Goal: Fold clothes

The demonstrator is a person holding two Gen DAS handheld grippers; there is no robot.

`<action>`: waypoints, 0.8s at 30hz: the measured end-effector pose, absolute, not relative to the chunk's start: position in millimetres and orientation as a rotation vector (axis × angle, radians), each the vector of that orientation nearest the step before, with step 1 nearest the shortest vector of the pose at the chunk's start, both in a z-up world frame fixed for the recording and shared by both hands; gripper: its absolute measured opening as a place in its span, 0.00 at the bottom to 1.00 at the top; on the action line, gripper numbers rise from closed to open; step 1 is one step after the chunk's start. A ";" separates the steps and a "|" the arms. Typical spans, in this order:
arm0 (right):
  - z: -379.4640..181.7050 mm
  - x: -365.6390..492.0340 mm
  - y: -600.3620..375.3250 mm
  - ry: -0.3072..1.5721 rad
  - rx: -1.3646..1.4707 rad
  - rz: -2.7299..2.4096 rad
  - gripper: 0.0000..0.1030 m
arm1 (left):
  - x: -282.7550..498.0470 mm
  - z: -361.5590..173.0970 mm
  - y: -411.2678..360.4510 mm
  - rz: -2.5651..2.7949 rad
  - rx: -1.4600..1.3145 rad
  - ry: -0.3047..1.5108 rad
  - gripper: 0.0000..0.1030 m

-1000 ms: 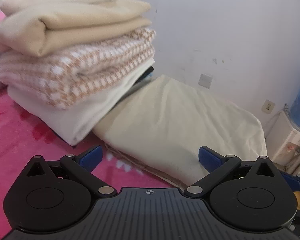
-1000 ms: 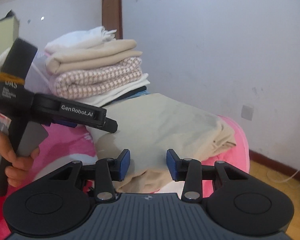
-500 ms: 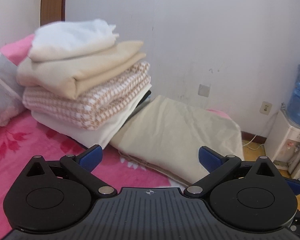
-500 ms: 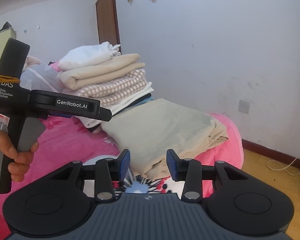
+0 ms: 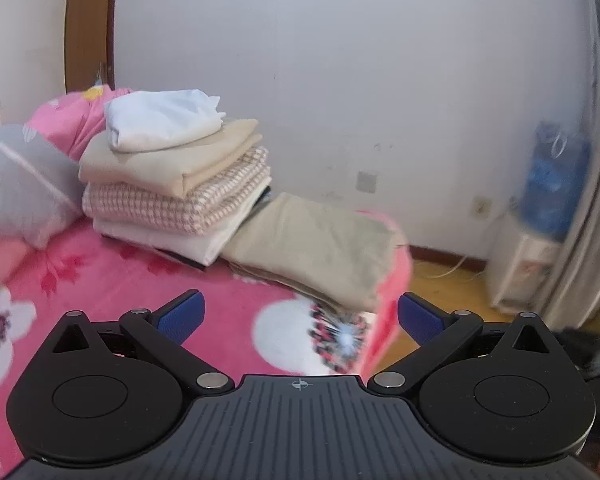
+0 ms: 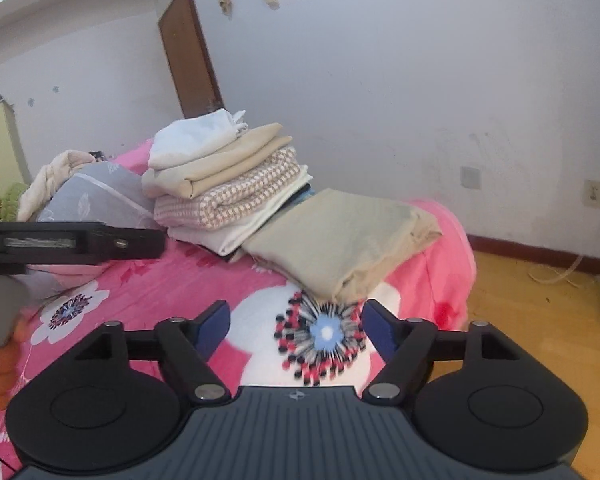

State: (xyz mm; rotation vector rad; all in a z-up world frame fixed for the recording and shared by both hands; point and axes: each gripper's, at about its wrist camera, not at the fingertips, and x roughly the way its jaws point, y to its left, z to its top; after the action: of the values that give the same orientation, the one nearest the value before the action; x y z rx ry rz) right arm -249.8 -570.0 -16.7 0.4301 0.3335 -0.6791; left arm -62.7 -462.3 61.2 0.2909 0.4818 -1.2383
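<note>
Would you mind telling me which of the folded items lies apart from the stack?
The khaki folded cloth: it lies directly on the pink bedspread beside the stack, nearest the bed's corner, while the white, beige and checked pieces are piled together.

Folded beige garment: flat rectangular bundle, lying on the pink floral bed near its corner, one end tucked under the stack. Stack of folded clothes, bottom to top: white piece, pink-and-white checked piece, beige piece, white bundle. The stack leans slightly, edges roughly aligned.
</note>
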 end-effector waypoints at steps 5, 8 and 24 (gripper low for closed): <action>-12.2 -268.6 -535.3 0.363 0.438 -0.765 0.95 | -84.8 62.7 -428.6 -1.223 0.227 0.567 1.00; -8.6 -278.0 -516.0 0.373 0.412 -0.800 0.99 | -99.9 54.1 -412.9 -1.160 0.262 0.604 1.00; 2.9 -290.2 -474.9 0.450 0.322 -0.924 1.00 | -137.0 38.8 -378.3 -1.084 0.211 0.540 1.00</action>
State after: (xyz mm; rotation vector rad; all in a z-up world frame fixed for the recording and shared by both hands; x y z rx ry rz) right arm -290.2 -474.9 2.9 0.3223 0.4499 -0.9238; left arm -137.0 -378.3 38.8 0.2114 0.5397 -1.0840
